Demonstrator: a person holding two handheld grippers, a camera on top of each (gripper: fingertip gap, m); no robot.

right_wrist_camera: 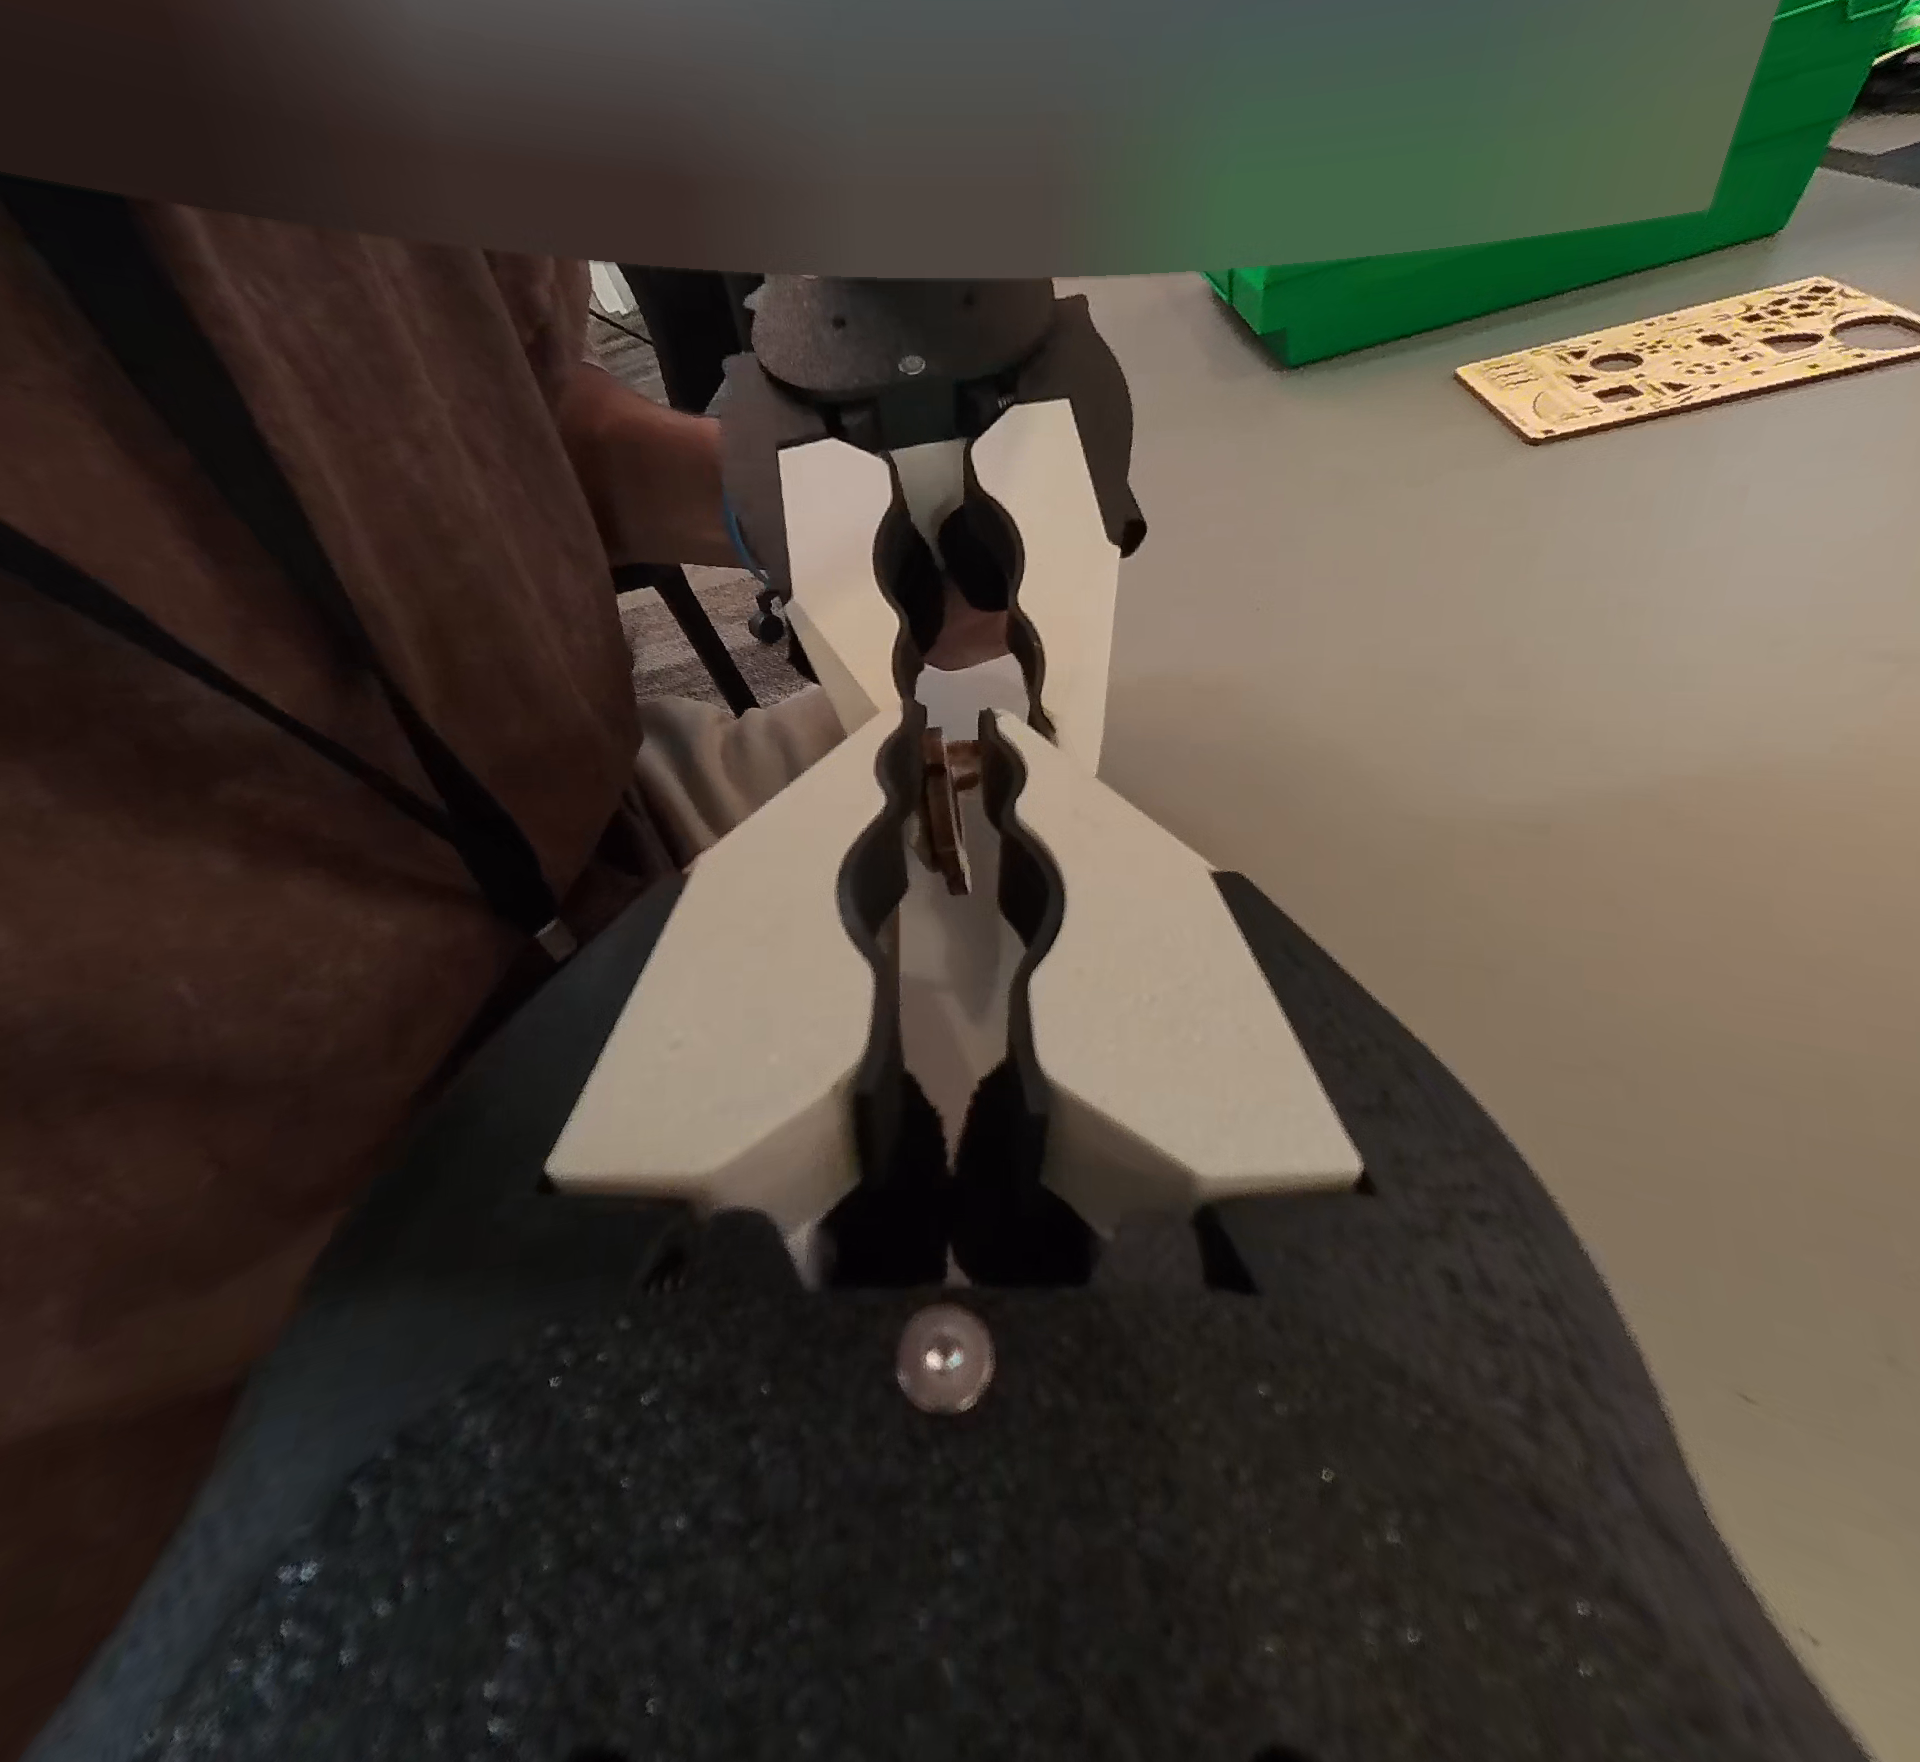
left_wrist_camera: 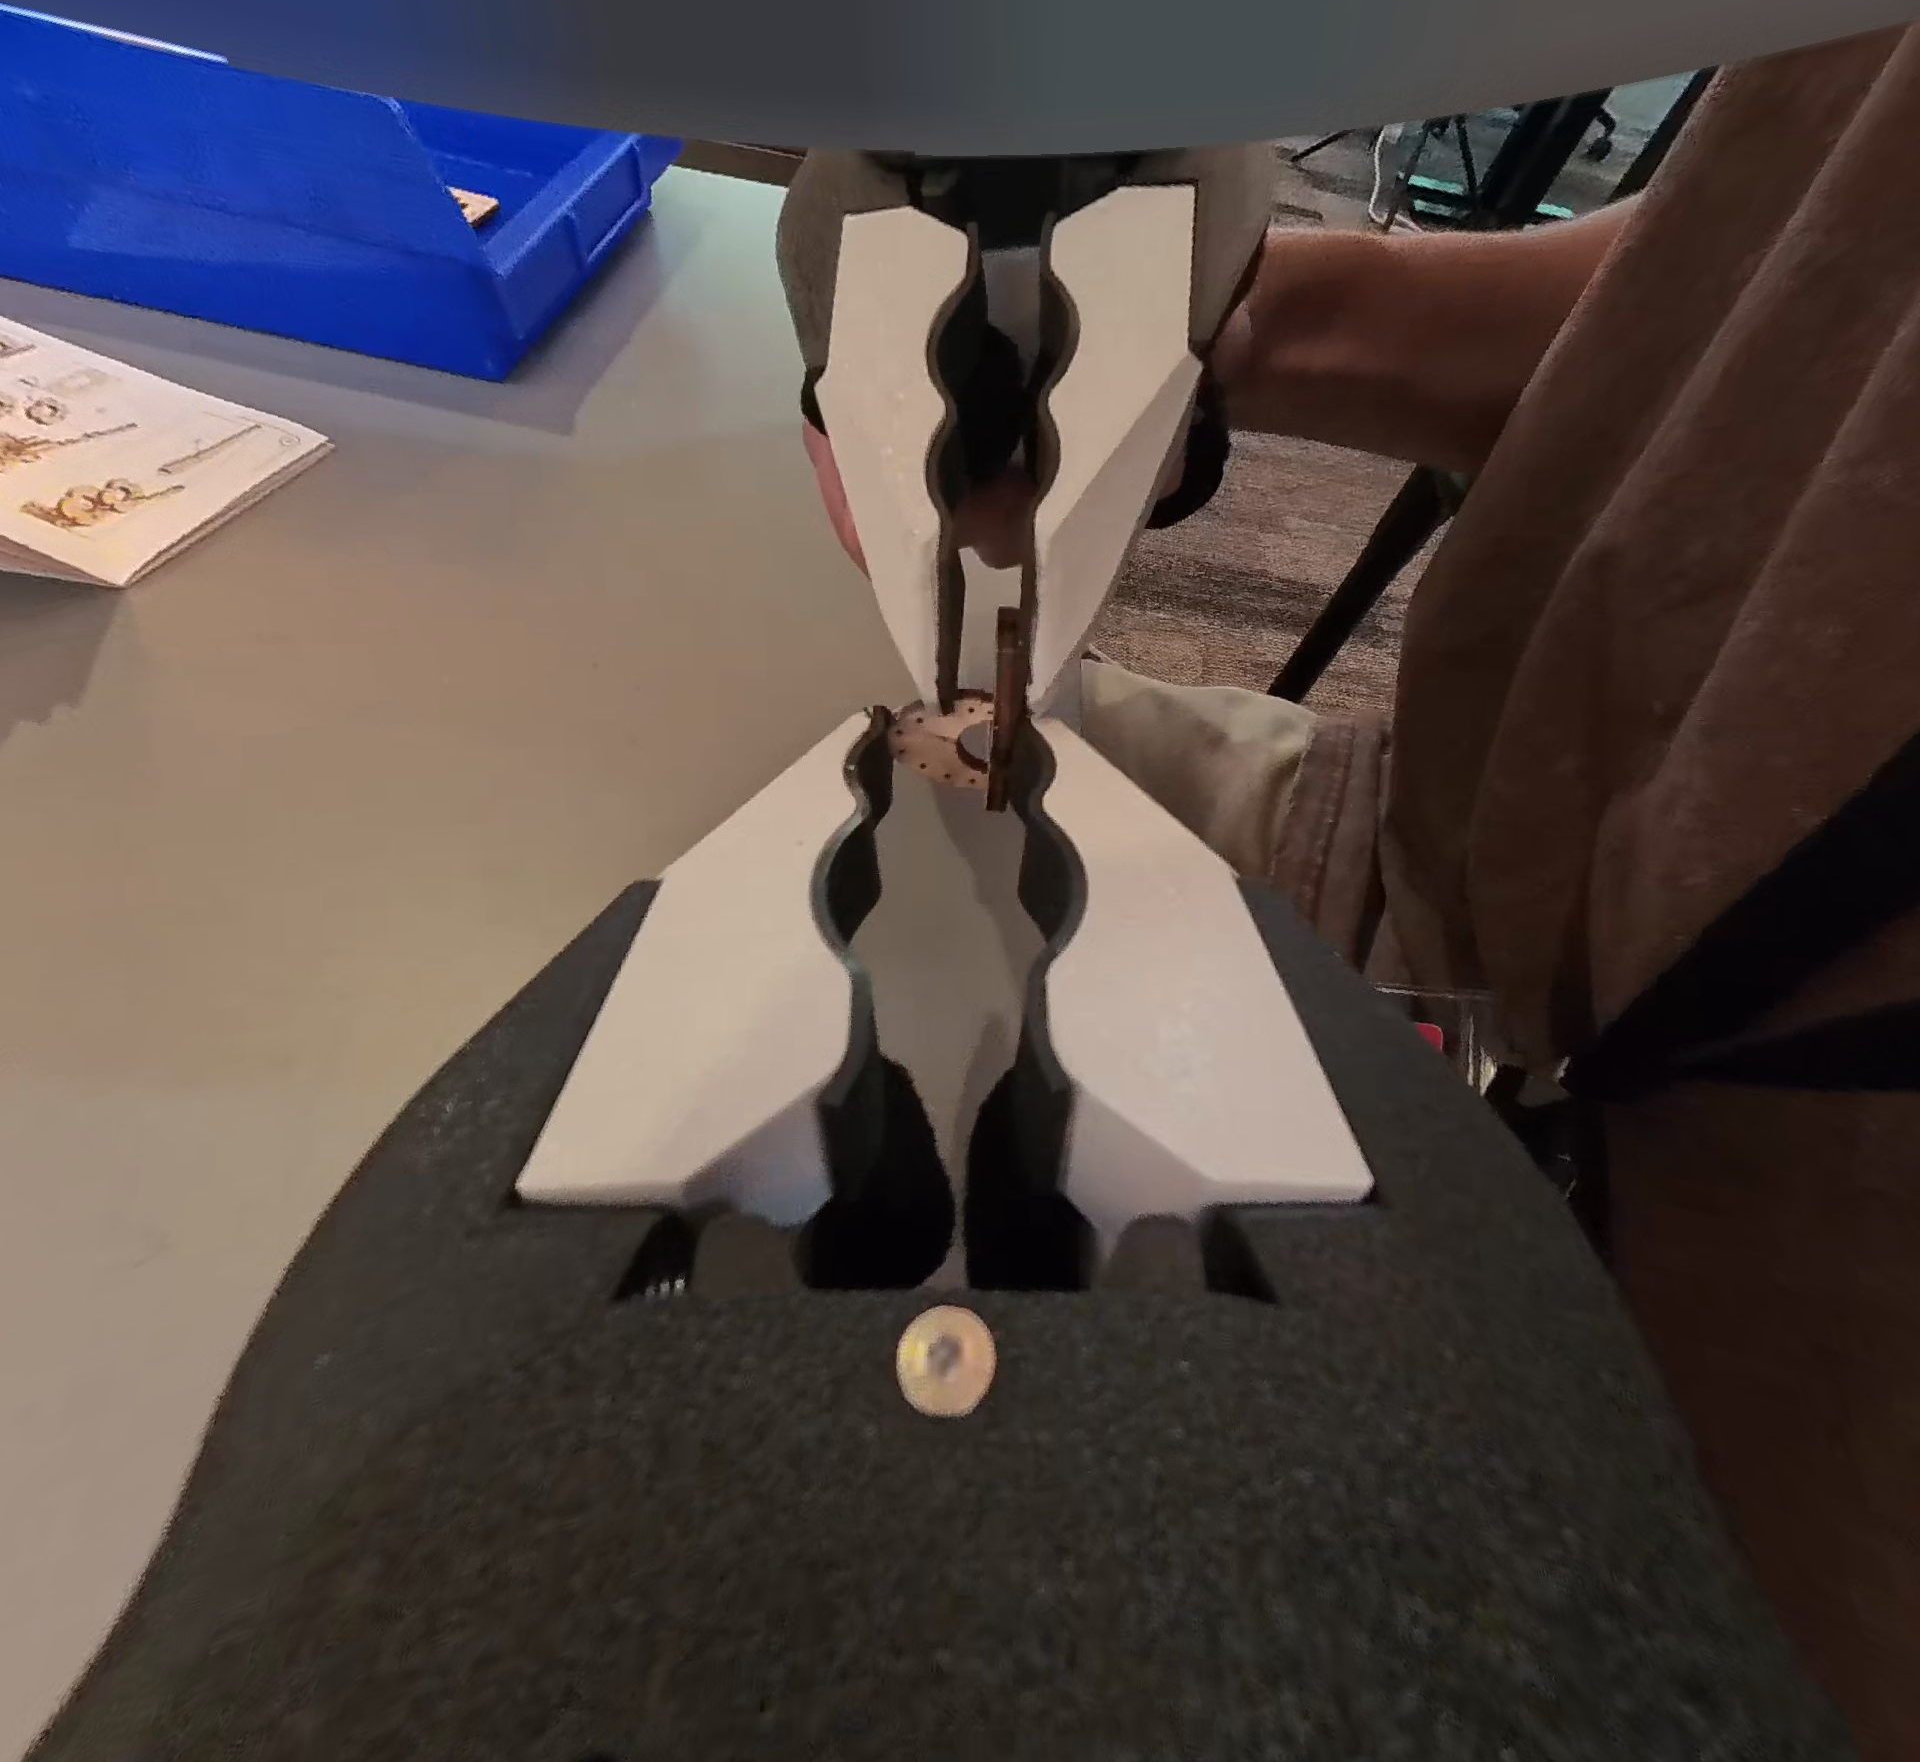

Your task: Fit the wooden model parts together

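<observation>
Grippers meet tip to tip above a grey table (left_wrist_camera: 416,777), with a small round wooden disc (left_wrist_camera: 935,748) dotted with holes caught between them. The left gripper (left_wrist_camera: 954,736) reaches in from the near side of the disc, its fingers slightly parted and flanking the disc's rim. The right gripper (right_wrist_camera: 956,723) comes in from the far side of the disc, its fingers also only narrowly apart. A thin dark wooden strip (left_wrist_camera: 1006,663) stands upright against the disc's edge and runs along one of the right gripper's pads. Which pair of fingers actually clamps which part cannot be told from either view.

The step in hand appears to be the joining itself, with the strip being seated at the disc. The next move likely calls for fine alignment and a gentle straight push, as the parts look thin and easy to skew.

Far left of the disc lie an open instruction booklet (left_wrist_camera: 114,465) and a blue bin (left_wrist_camera: 312,237). Well to its other side sit a green bin (right_wrist_camera: 1558,247) and a punched-out wooden sheet (right_wrist_camera: 1683,356). No brand or legible writing can be made out.
</observation>
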